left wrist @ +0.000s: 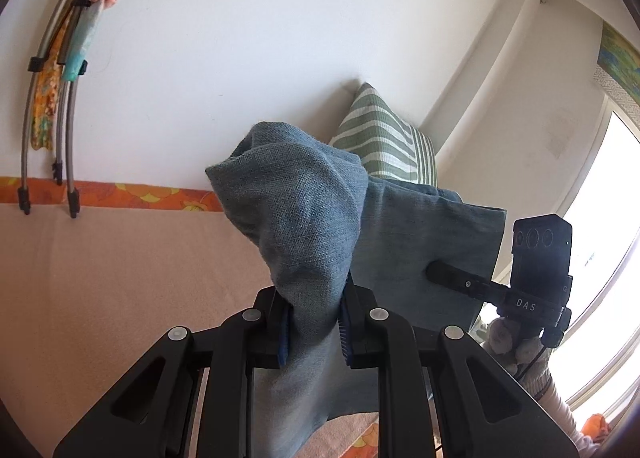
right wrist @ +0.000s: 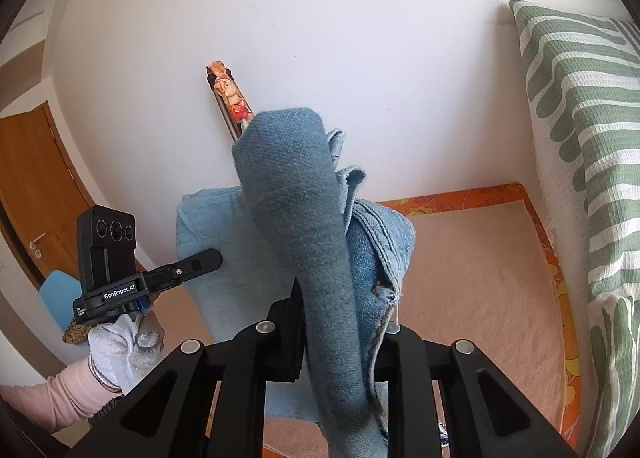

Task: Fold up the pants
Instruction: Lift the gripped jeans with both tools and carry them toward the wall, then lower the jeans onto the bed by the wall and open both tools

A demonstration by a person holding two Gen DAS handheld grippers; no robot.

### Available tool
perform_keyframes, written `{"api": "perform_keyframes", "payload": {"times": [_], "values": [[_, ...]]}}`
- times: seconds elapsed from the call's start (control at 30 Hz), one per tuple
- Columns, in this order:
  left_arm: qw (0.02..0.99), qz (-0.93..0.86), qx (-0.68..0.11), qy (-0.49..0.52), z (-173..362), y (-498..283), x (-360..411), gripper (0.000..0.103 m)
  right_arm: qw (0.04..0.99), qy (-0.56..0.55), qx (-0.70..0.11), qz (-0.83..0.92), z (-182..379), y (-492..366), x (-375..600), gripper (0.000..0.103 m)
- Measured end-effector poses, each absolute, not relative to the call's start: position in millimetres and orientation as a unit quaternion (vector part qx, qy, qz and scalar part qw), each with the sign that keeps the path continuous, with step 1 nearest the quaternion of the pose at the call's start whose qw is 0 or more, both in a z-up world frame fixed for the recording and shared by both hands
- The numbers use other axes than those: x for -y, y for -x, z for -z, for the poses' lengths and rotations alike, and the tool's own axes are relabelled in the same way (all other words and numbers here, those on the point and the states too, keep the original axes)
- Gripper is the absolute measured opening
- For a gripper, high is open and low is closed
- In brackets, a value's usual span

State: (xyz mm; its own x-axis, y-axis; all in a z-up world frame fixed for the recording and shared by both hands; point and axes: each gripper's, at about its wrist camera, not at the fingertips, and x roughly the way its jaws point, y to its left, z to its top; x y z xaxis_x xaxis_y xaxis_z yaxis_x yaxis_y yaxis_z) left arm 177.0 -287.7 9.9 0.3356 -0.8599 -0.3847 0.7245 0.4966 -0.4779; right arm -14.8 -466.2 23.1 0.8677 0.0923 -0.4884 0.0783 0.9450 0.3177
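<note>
Left wrist view: the pants [left wrist: 304,218], blue denim, are seen pinched between the pads of the left tool [left wrist: 310,322], a bunch of cloth standing above the jaws and the rest hanging below, raised above the peach-covered bed [left wrist: 100,278]. In the right wrist view the right tool [right wrist: 340,334] is likewise clamped on a thick gather of the same garment, near a seamed edge. The fabric is judged soft and limp, moderately heavy, with little risk of slipping or damage. Stiffer seams and hems are judged the better places to be gripped, so that the cloth can be spread flat. A striped pillow [left wrist: 384,138] stands behind.
</note>
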Motion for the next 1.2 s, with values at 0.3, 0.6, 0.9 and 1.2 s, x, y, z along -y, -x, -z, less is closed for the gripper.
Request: {"api": "perform_keyframes", "payload": {"times": [0.3,0.6,0.9,1.2], "values": [[0.832,0.468,-0.287,0.087,-11.1,-241.4,320.5,0.017,0.949,-0.165,-0.267,0.002,-28.0,-71.5,511.8,0.017],[0.832,0.444,-0.323,0.082,44.3,-318.1,354.3,0.017,0.932,-0.171,-0.318,0.009,21.4,-172.2,570.1,0.017],[0.845,0.406,-0.339,0.077,86.4,-382.8,381.1,0.017,0.919,-0.163,-0.356,0.039,77.8,-253.8,611.5,0.017],[0.856,0.361,-0.366,0.059,122.5,-425.5,399.8,0.023,0.911,-0.142,-0.382,0.066,114.2,-292.3,630.8,0.023]]}}
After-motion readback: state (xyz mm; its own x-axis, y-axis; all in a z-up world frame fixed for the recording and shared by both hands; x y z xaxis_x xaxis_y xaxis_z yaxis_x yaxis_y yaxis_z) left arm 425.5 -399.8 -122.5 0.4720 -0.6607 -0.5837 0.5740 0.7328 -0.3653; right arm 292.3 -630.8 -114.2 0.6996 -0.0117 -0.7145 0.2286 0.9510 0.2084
